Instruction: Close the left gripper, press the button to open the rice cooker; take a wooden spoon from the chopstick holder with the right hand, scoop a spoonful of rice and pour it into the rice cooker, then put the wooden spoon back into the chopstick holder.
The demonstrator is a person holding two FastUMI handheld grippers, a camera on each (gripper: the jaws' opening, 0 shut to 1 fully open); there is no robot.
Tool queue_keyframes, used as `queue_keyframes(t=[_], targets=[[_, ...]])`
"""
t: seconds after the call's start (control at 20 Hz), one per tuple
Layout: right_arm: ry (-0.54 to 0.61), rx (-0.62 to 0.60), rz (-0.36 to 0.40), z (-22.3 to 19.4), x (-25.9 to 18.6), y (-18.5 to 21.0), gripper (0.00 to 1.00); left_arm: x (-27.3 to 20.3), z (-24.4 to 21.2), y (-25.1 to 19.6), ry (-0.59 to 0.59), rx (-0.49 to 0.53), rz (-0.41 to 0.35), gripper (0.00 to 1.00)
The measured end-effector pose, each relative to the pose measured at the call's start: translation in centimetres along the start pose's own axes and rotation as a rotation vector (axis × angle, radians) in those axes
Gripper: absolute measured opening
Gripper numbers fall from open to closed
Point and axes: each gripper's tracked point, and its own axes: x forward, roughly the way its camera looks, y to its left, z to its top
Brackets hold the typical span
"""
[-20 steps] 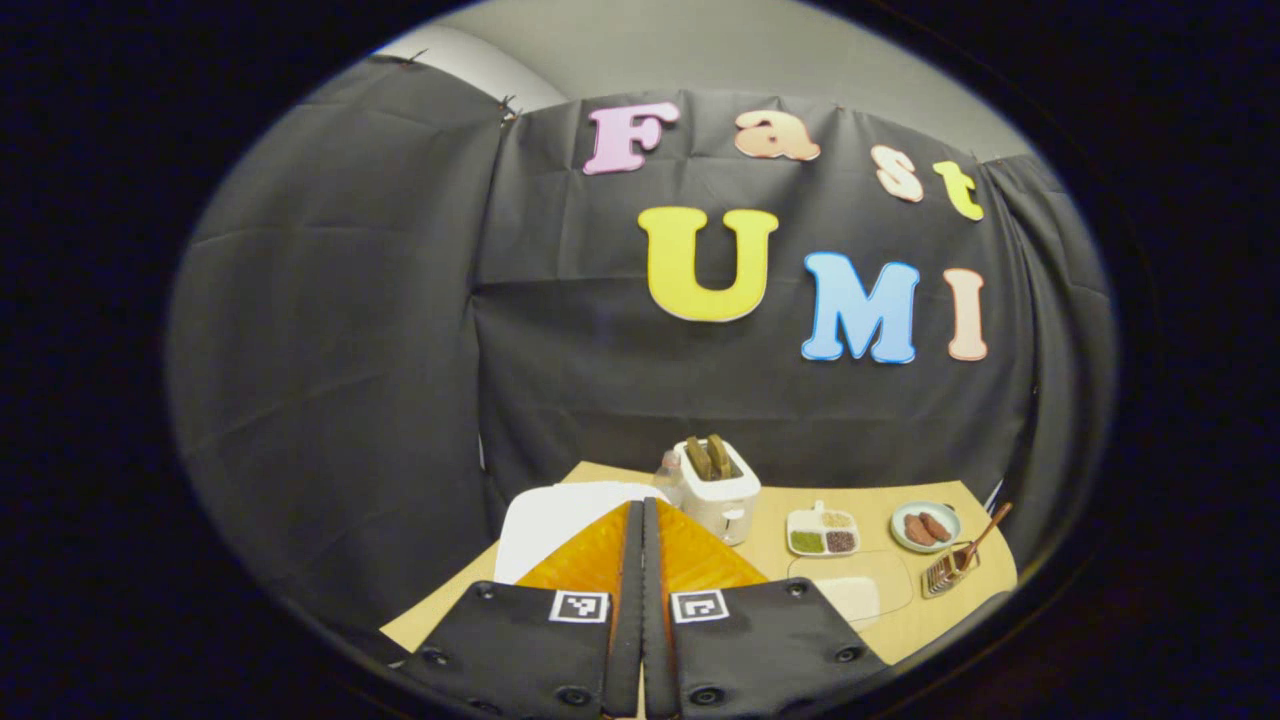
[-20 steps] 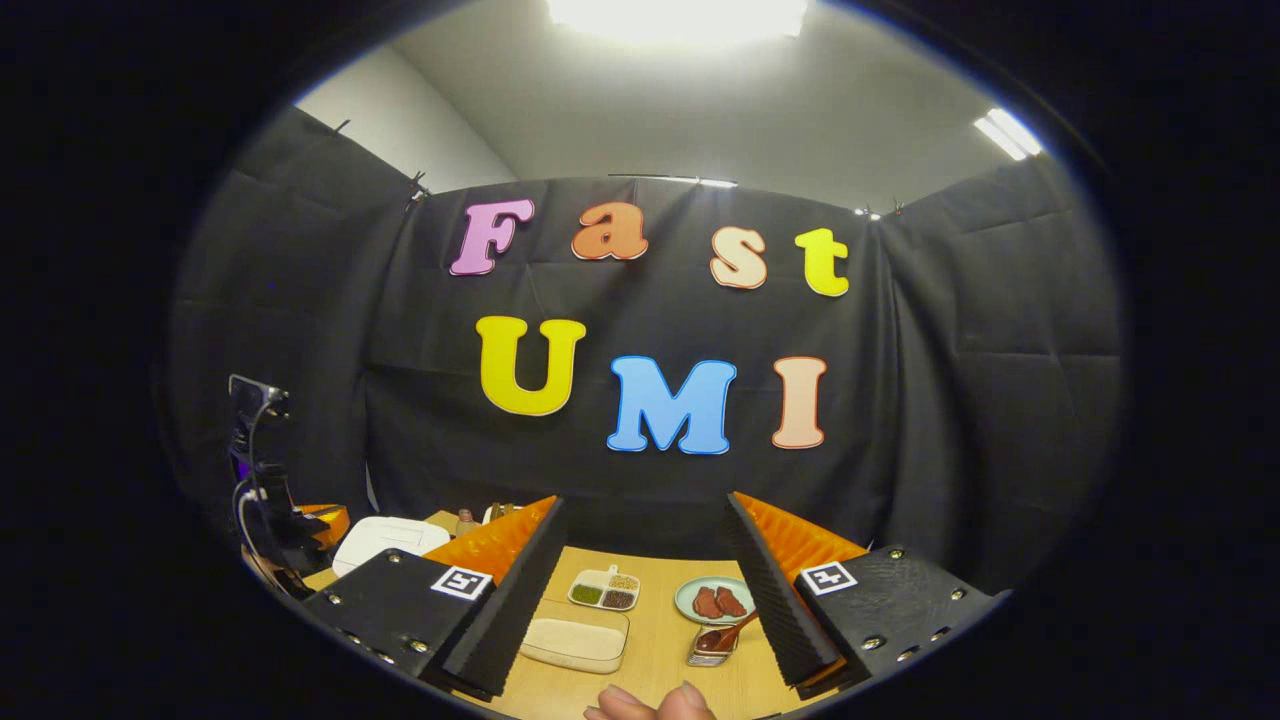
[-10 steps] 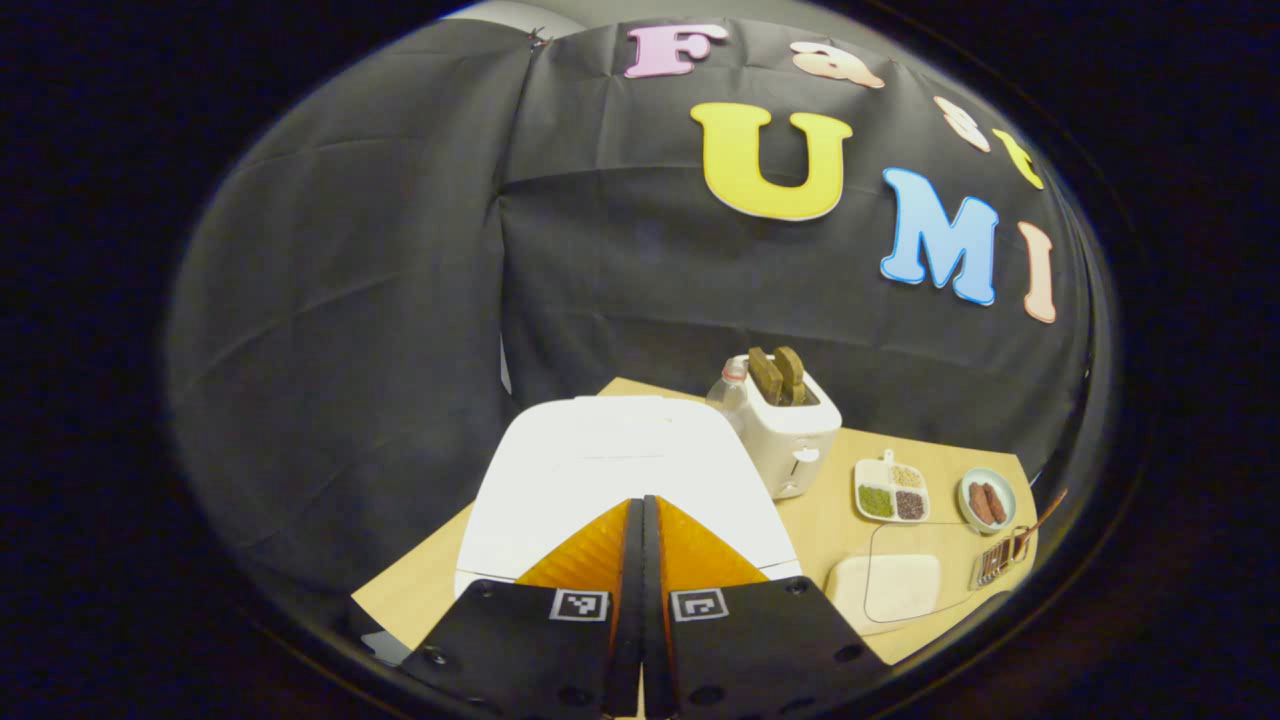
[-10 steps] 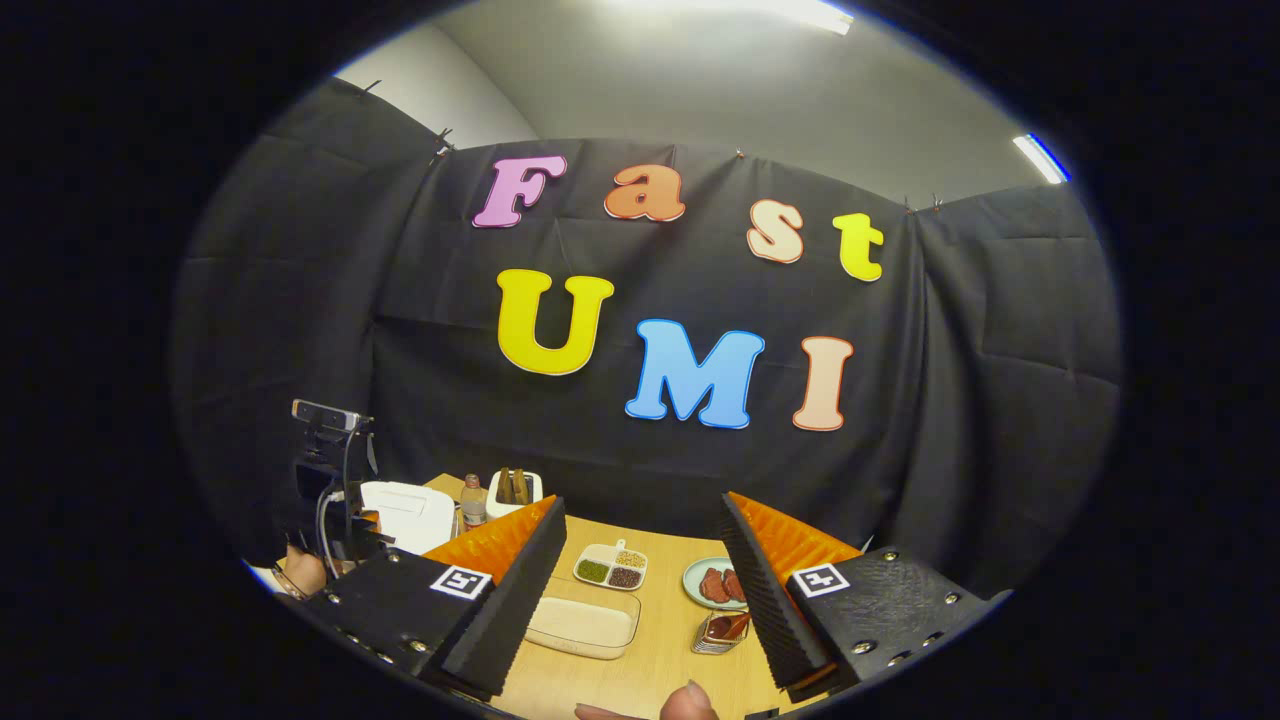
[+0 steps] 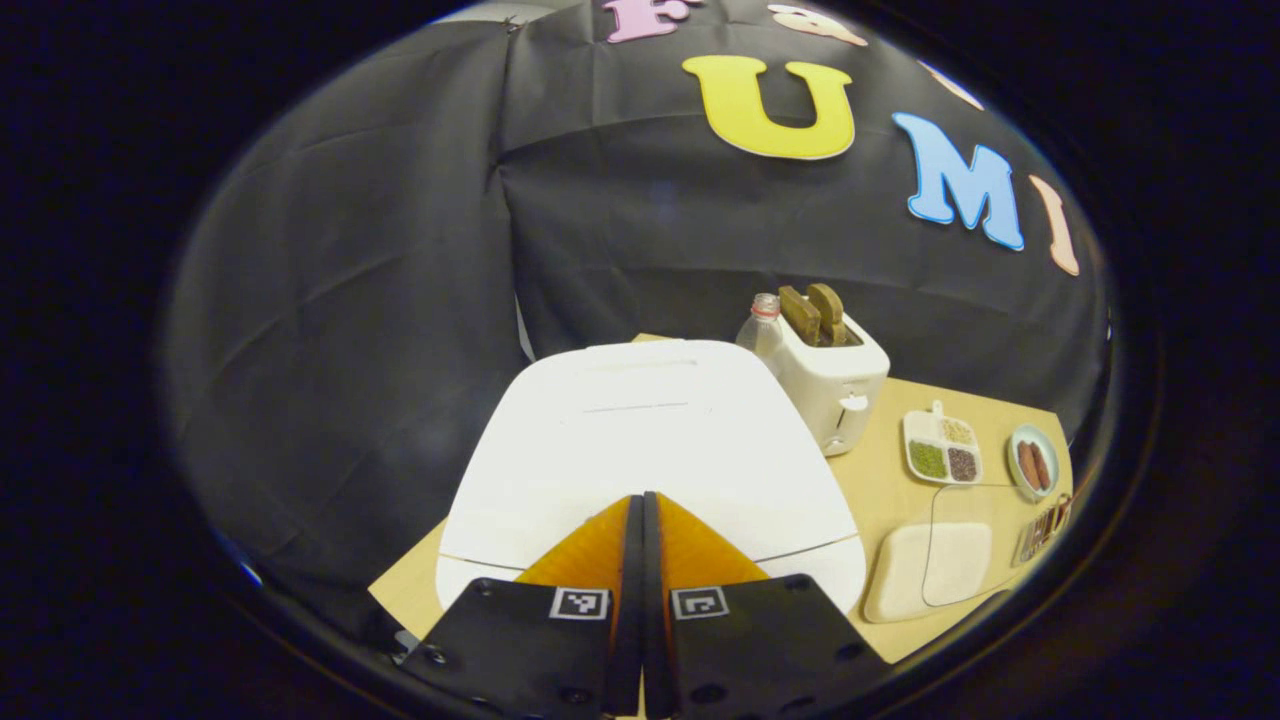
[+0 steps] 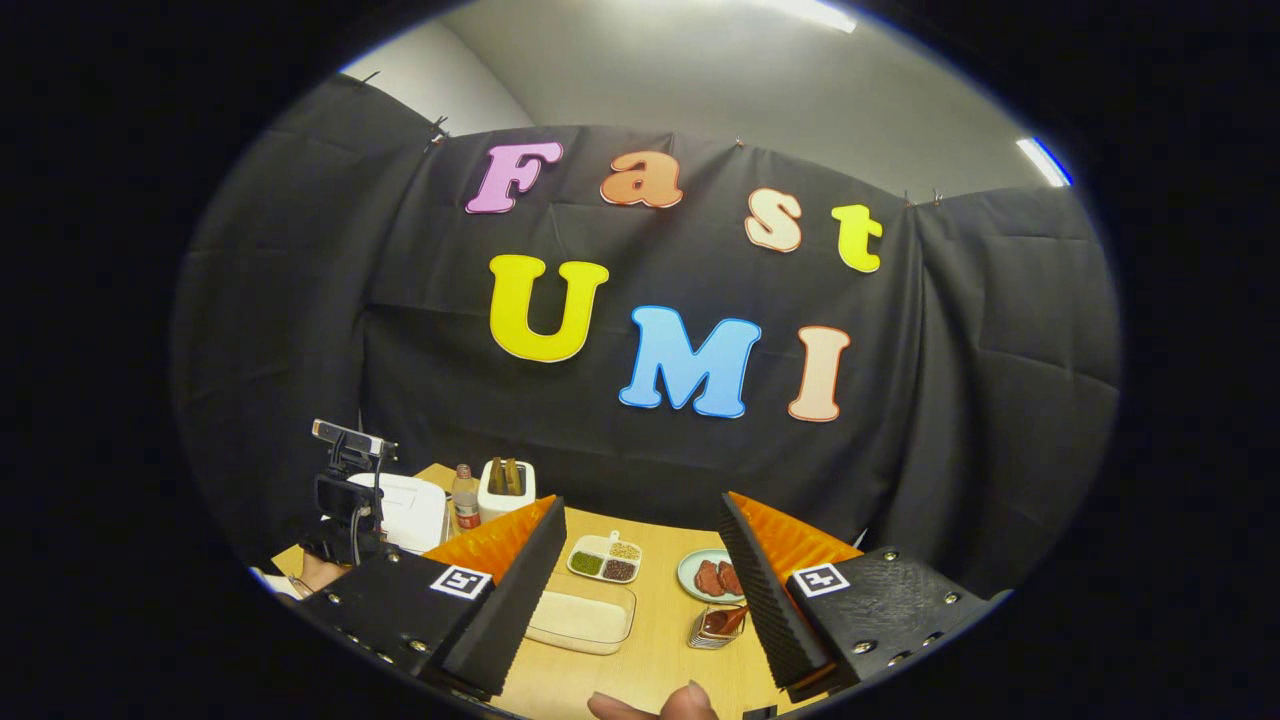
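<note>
The white rice cooker (image 5: 650, 450) has its lid down and lies just ahead of and under my left gripper (image 5: 642, 500), which is shut with nothing between its fingers. Whether the tips touch the lid I cannot tell. In the right gripper view the rice cooker (image 6: 410, 508) sits far left with the left gripper (image 6: 345, 500) above it. My right gripper (image 6: 642, 510) hangs open above the table. Between its fingers I see the clear rice container (image 6: 580, 618) and the chopstick holder (image 6: 712, 625) with the wooden spoon (image 6: 722, 620) in it.
A white toaster (image 5: 835, 370) with two slices and a small bottle (image 5: 762, 325) stand behind the cooker. A divided dish (image 5: 942, 447), a plate of sausages (image 5: 1033, 462) and the rice container (image 5: 930, 570) lie to the right. A person's fingertips (image 6: 655, 705) show at the bottom edge.
The left gripper, still shut, has come down and forward over the rice cooker, whose lid now looks much larger. The right gripper tipped slightly downward, then held almost still, open.
</note>
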Motion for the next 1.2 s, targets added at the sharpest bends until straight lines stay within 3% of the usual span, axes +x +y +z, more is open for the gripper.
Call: queue_keyframes(t=[0.2, 0.5, 1.2], targets=[[-0.005, -0.012, 0.010, -0.1, -0.2, 0.3, 0.93, -1.5, 3.2, 0.4, -0.091, -0.030, -0.009, 0.09], [-0.008, 0.004, -0.004, -0.3, -0.8, -0.6, 0.94, -5.8, 10.3, 1.3, -0.327, -0.020, 0.007, 0.09], [-0.012, 0.096, -0.065, -1.3, -1.6, -4.0, 0.94, -14.2, 11.7, 2.4, -0.419, -0.041, -0.085, 0.09]])
